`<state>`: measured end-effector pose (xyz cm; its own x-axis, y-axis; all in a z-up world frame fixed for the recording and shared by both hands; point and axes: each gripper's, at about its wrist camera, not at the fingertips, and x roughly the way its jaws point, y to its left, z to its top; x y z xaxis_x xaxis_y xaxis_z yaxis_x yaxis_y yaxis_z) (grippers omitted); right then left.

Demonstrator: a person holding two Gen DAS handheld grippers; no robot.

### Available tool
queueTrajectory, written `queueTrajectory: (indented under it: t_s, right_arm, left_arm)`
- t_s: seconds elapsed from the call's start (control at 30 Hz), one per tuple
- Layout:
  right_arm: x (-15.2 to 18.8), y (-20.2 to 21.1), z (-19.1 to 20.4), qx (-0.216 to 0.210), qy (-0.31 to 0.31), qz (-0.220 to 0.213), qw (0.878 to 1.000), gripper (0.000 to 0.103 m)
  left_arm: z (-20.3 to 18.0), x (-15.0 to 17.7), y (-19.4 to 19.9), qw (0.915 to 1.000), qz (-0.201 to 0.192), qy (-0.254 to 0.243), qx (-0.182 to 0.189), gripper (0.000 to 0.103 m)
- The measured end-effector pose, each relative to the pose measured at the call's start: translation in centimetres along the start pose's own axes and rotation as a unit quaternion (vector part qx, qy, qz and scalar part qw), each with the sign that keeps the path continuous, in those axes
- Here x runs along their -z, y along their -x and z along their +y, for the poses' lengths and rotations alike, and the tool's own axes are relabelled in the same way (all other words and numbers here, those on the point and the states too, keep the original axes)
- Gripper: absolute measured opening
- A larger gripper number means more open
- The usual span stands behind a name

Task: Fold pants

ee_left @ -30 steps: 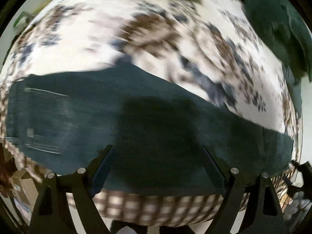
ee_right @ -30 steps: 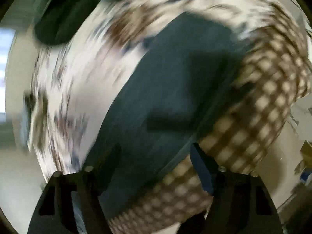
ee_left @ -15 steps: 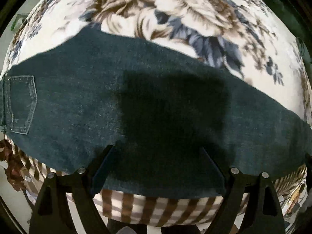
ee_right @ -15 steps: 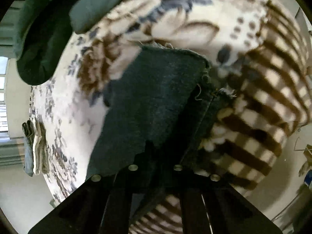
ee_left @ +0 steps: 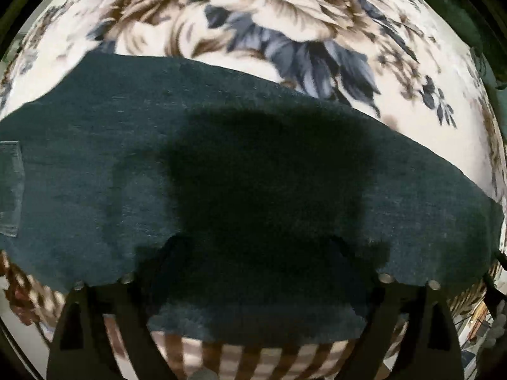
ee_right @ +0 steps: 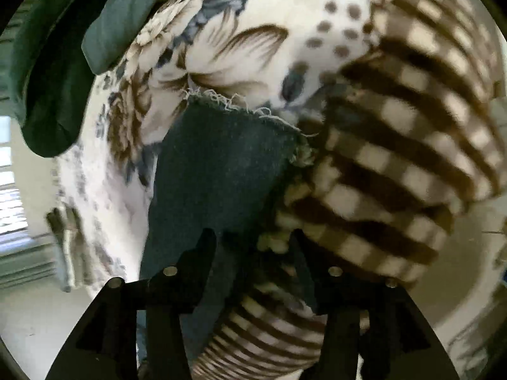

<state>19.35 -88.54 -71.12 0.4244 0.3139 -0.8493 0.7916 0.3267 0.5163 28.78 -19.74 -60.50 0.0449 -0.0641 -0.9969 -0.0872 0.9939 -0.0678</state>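
Left gripper (ee_left: pixel 253 247) opening wide over jeans (ee_left: pixel 95 174), nothing held. Right gripper (ee_right: pixel 253 243) reopening, jaws apart, frayed hem (ee_right: pixel 234 101) at 12 o'clock on blanket (ee_right: pixel 253 47).

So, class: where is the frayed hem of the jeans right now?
In the right wrist view, the frayed hem lies centre frame on the floral blanket, left of its checked border.
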Motion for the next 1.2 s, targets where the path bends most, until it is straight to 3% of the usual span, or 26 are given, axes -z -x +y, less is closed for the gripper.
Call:
queueTrajectory:
  t_s: [0.17, 0.3, 0.33, 0.37, 0.4, 0.43, 0.53, 0.7, 0.83, 0.93, 1.03, 1.1, 1.2]
  right_arm:
    - [-1.3, -2.3, -1.5, -0.13, -0.016, -0.044, 0.99, 0.055]
    - [-1.5, -3.8, -1.6, -0.186, -0.034, -0.058, 0.98, 0.055]
    - [-1.4, -3.9, -1.4, -0.188, -0.034, -0.061, 0.98, 0.048]
    - [-1.2, -3.8, -1.2, -0.184, -0.029, -0.067, 0.98, 0.022]
    - [-1.0, -3.6, -1.1, -0.178, -0.028, -0.071, 0.981, 0.013]
    - [-0.7, -3.3, -1.1, -0.178, -0.031, -0.076, 0.981, 0.011]
    - [0.3, -1.4, -0.3, -0.181, -0.024, -0.099, 0.978, 0.009]
    - [3.0, 3.1, 4.6, -0.187, 0.035, -0.131, 0.973, 0.008]
    - [7.2, 7.0, 11.6, -0.178, 0.129, -0.147, 0.964, 0.008]
    - [11.6, 8.6, 17.4, -0.137, 0.217, -0.15, 0.955, 0.008]
    - [16.5, 9.1, 21.6, -0.116, 0.269, -0.14, 0.946, 0.008]
    - [20.4, 8.6, 24.5, -0.106, 0.299, -0.128, 0.94, 0.008]
    - [26.4, 6.0, 28.0, -0.097, 0.336, -0.093, 0.932, 0.008]
  left_arm:
    - [-0.2, 0.4, -1.4, 1.0, -0.003, -0.006, -0.006, 0.103]
    - [-0.2, 0.6, -2.2, 0.9997, -0.013, 0.007, -0.017, 0.103]
    - [-0.3, 0.7, -2.4, 0.9996, -0.014, 0.012, -0.021, 0.103]
    - [-0.4, 0.7, -2.4, 0.9995, -0.014, 0.019, -0.023, 0.103]
    - [-0.6, 0.5, -2.3, 0.9994, -0.013, 0.021, -0.025, 0.103]
    - [-0.7, 0.5, -2.2, 0.9993, -0.01, 0.021, -0.028, 0.103]
    - [-1.5, -0.1, -1.1, 0.9992, -0.019, 0.031, -0.017, 0.103]
    - [0.0, 0.3, 2.5, 0.9966, -0.053, 0.063, 0.008, 0.103]
    - [2.0, 1.1, 6.1, 0.9926, -0.079, 0.085, 0.035, 0.103]
    - [6.1, 0.7, 7.8, 0.9893, -0.097, 0.099, 0.045, 0.103]
    - [10.8, 1.1, 9.4, 0.987, -0.116, 0.107, 0.026, 0.103]
    - [14.4, 1.4, 10.3, 0.9845, -0.127, 0.12, 0.008, 0.103]
    - [19.4, 2.7, 11.1, 0.98, -0.13, 0.15, 0.011, 0.103]
